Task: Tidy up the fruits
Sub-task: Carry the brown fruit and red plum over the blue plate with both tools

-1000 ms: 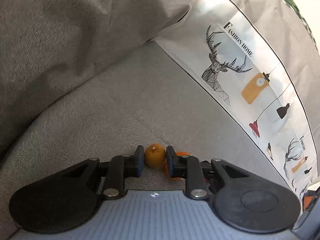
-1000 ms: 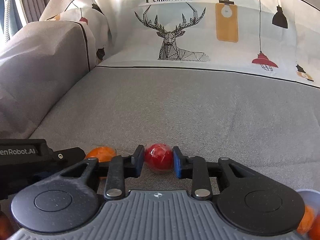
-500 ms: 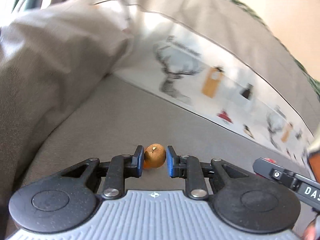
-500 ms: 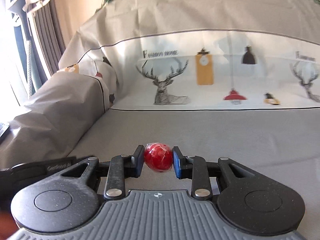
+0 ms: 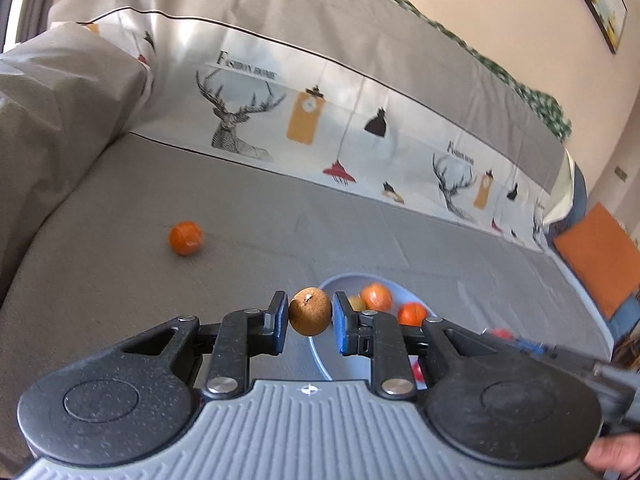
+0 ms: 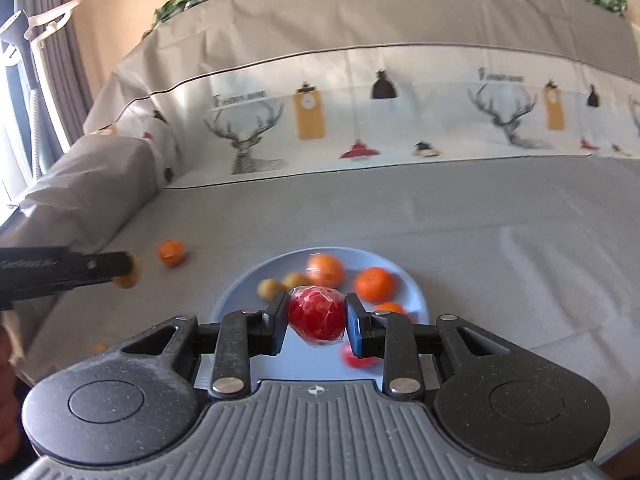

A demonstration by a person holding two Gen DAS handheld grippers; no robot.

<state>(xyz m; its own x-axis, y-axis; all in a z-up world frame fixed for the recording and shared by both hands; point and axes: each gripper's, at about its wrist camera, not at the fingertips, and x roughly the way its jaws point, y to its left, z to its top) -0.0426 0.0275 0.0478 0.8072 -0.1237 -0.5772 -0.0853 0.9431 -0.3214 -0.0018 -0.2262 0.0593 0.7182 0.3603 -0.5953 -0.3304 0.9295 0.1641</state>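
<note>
Both of my grippers have lifted off the sofa seat (image 5: 280,216) and swung toward the blue plate (image 6: 240,292); a second ago each was low on the fabric, closed around a fruit. The left gripper (image 5: 310,317) is clamped on a small brown fruit (image 5: 310,312), its pads pressed against both sides, and now hangs just at the plate's near-left rim. The right gripper (image 6: 316,317) is clamped on a red fruit (image 6: 317,317) that appears wrapped in clear film, and now sits directly above the plate's interior. Neither grip has changed width during the carry. The plate already holds several orange fruits (image 6: 375,283), two small yellowish ones (image 6: 269,288) and a red one partly hidden behind my right finger. One loose orange fruit (image 5: 185,237) remains on the seat, well apart from the plate toward the armrest. In my judgement, the transport step is nearly complete: the right load is positioned for release, the left needs a little more travel over the rim. Release low, since round fruit can roll off a shallow plate resting on soft upholstery.
</note>
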